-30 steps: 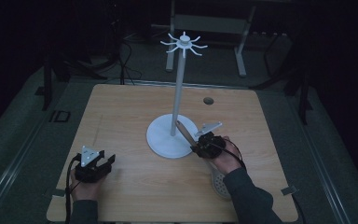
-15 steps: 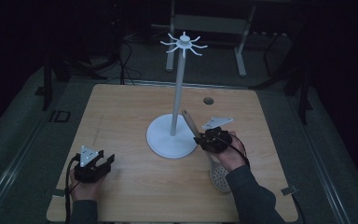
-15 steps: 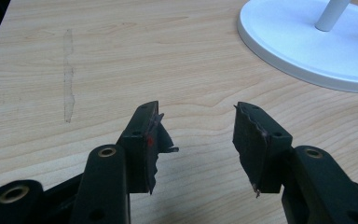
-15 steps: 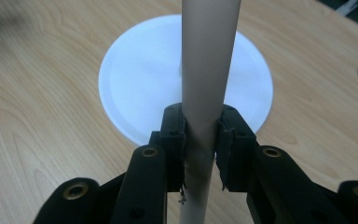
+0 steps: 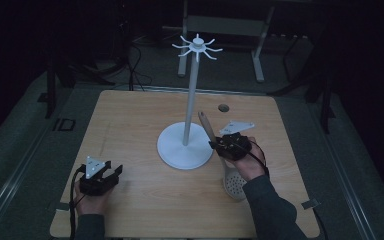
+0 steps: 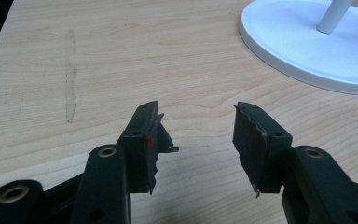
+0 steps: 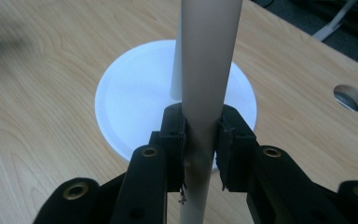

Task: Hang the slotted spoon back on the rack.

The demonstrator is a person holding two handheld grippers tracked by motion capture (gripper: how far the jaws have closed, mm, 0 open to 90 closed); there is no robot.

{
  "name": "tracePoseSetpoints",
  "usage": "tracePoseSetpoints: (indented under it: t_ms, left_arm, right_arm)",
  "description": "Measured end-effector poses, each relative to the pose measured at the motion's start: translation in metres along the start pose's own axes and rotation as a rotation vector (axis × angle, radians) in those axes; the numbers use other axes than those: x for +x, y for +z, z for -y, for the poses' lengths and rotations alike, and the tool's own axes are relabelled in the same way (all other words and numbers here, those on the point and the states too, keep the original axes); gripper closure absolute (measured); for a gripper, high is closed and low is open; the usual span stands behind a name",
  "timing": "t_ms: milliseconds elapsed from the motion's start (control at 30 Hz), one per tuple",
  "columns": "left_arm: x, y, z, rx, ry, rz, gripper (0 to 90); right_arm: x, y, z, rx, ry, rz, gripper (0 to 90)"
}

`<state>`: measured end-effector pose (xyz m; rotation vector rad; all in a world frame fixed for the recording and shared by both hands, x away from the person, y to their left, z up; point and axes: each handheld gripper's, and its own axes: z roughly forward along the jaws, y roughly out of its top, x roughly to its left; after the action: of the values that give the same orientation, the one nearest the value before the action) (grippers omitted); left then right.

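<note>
Your right gripper (image 5: 214, 145): pinching skimmer (image 5: 235, 184) handle, right of stand (image 5: 185, 147) | your left gripper (image 5: 114, 171): jaws spread, near-left on table (image 5: 130, 120).

The right gripper (image 7: 199, 149) rises from six o'clock, its two black jaws clamped on a pale, rounded handle (image 7: 208, 65) that runs from the bottom edge up past twelve o'clock. Behind the handle sits the round white base (image 7: 135, 98) of a stand, with its thin white pole (image 7: 177, 70) partly hidden just left of the handle. The wooden desk (image 7: 42, 107) spreads all around, with a round hole (image 7: 351, 97) at three o'clock.
</note>
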<state>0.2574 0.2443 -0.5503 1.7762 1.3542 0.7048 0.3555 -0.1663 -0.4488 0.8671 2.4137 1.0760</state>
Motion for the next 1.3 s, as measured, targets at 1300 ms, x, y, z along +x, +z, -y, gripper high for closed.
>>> tracePoseSetpoints:
  t_ms: [1300]
  left_arm:
    - [0.002, 0.000, 0.000, -0.010, -0.016, -0.008, 51.4]
  right_arm:
    - [0.000, -0.021, -0.023, -0.195, -0.019, 0.027, 74.3]
